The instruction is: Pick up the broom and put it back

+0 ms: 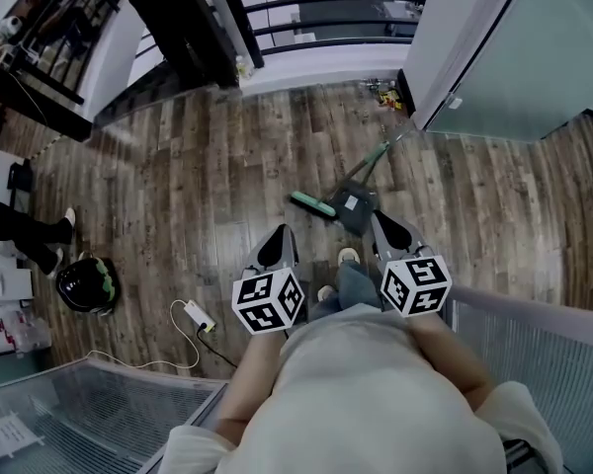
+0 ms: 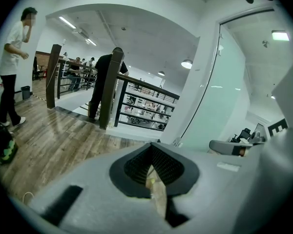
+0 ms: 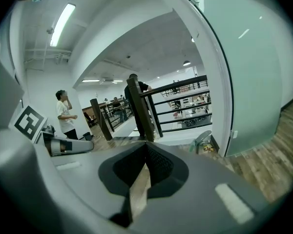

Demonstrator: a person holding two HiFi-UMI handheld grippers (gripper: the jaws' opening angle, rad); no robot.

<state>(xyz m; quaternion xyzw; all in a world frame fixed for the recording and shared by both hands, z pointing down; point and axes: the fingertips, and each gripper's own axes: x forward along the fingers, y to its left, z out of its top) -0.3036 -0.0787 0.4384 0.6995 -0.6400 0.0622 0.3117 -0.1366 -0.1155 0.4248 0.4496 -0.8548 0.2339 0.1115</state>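
Observation:
In the head view the broom (image 1: pixel 312 204) lies on the wood floor just ahead of my feet. Its green head points left and its thin handle runs up and right toward the glass wall. A dark grey dustpan (image 1: pixel 354 205) rests against it on the right. My left gripper (image 1: pixel 281 233) hovers just left of and nearer than the broom head, its jaws shut with nothing in them. My right gripper (image 1: pixel 383 223) hangs beside the dustpan's right edge, also shut and empty. In the gripper views the left gripper (image 2: pixel 151 148) and right gripper (image 3: pixel 146 148) point over the floor; the broom is hidden there.
A black and green bag (image 1: pixel 87 284) and a white charger with its cable (image 1: pixel 200 316) lie on the floor at left. A person (image 2: pixel 12 67) stands by the dark railing (image 1: pixel 306 8). A frosted glass wall (image 1: pixel 514 47) stands at right, with small yellow items (image 1: pixel 385 93) at its foot.

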